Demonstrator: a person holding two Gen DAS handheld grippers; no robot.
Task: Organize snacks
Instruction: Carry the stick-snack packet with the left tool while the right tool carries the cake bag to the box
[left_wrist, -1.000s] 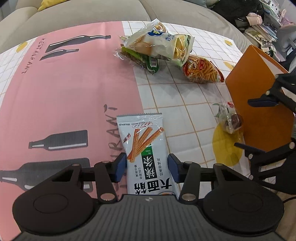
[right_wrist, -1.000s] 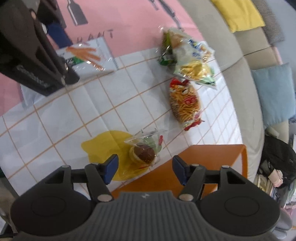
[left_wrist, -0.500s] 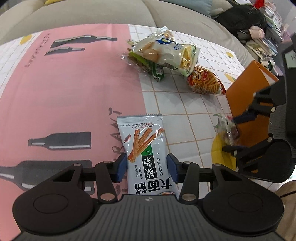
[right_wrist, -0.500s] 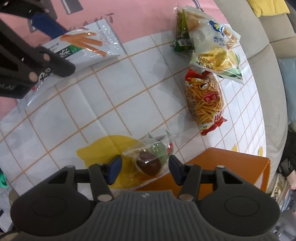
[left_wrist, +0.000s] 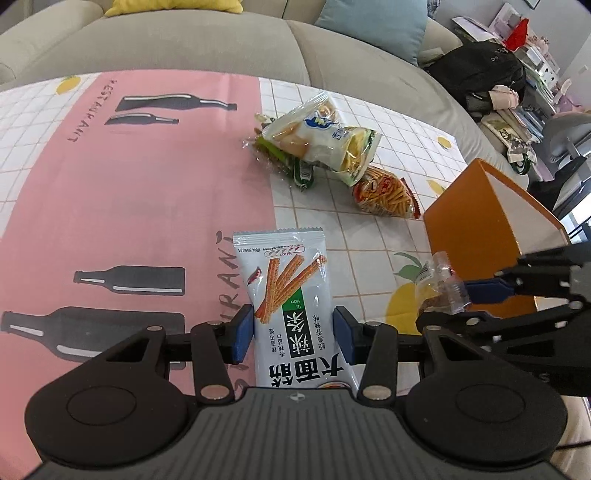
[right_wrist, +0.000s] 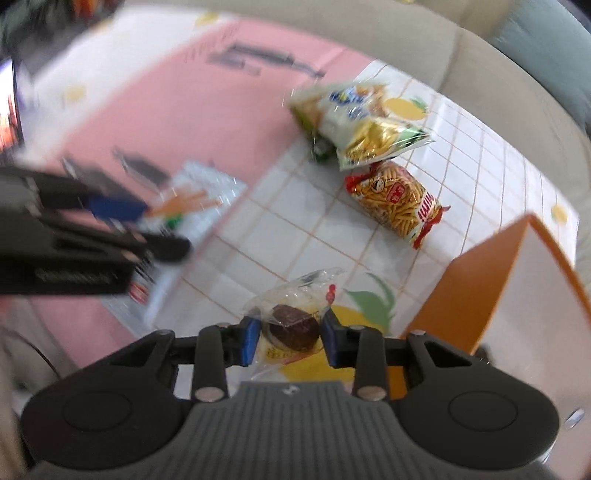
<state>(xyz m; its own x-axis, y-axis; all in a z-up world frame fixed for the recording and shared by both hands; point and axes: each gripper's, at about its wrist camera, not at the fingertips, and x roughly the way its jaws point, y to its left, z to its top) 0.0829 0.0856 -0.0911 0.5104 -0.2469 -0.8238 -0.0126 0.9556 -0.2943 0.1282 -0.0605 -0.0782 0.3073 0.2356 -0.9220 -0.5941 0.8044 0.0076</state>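
We have a packet in each claw. Our left gripper (left_wrist: 293, 334) is clamped on the long white snack-stick pack (left_wrist: 291, 295), blue pads tight against both its sides, its top end pointing away over the tablecloth (left_wrist: 147, 192). Our right gripper (right_wrist: 290, 341) has just been closing and now pinches the small clear packet (right_wrist: 291, 317) with a dark round cake inside, jaws narrow, wrapper crinkling out above the pads (this view is motion-blurred, so finer detail is lost). Just to the right stands the orange box (left_wrist: 476, 221), pale on the inside; of its interior we see only bare wall, so we cannot tell its contents. Further out on the checked part of the cloth, the red-ended fries bag (left_wrist: 386, 194) lies touching the white-and-yellow chip bag (left_wrist: 325, 136), which sits on a green-wrapped pack (left_wrist: 291, 166). Grey sofa (left_wrist: 184, 44) behind.
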